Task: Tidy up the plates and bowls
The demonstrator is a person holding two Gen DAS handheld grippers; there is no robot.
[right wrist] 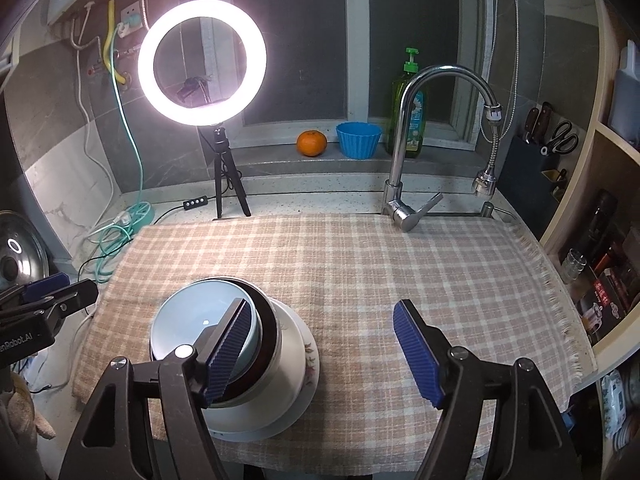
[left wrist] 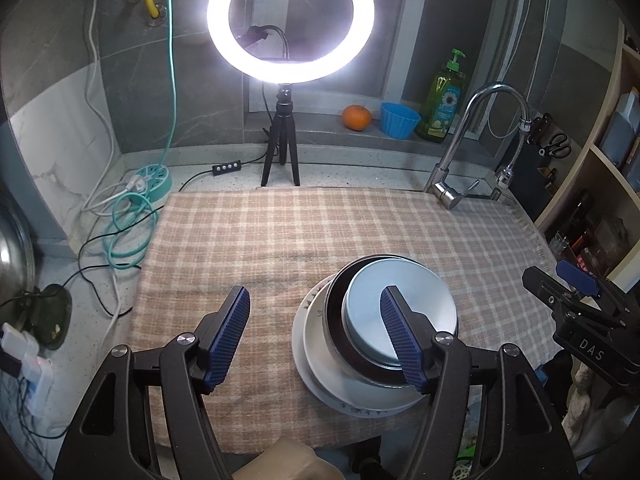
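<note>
A stack of dishes stands on the checked cloth (left wrist: 260, 240) near its front edge: a pale blue bowl (left wrist: 404, 300) on top, nested in a dark-rimmed bowl (left wrist: 340, 344), on a white bowl and a white plate (left wrist: 304, 344) with a patterned rim. In the right wrist view the blue bowl (right wrist: 192, 320) tops the same stack over the floral plate (right wrist: 310, 364). My left gripper (left wrist: 316, 336) is open and empty, its right finger in front of the stack. My right gripper (right wrist: 324, 348) is open and empty, its left finger in front of the stack.
A lit ring light on a tripod (left wrist: 282, 144) stands at the back. A tap (left wrist: 456, 184) rises at the back right. An orange (left wrist: 356, 117), a blue cup (left wrist: 398, 119) and a soap bottle (left wrist: 444, 100) sit on the sill. Cables and a power strip (left wrist: 148, 180) lie left. Shelves (right wrist: 600, 264) stand right.
</note>
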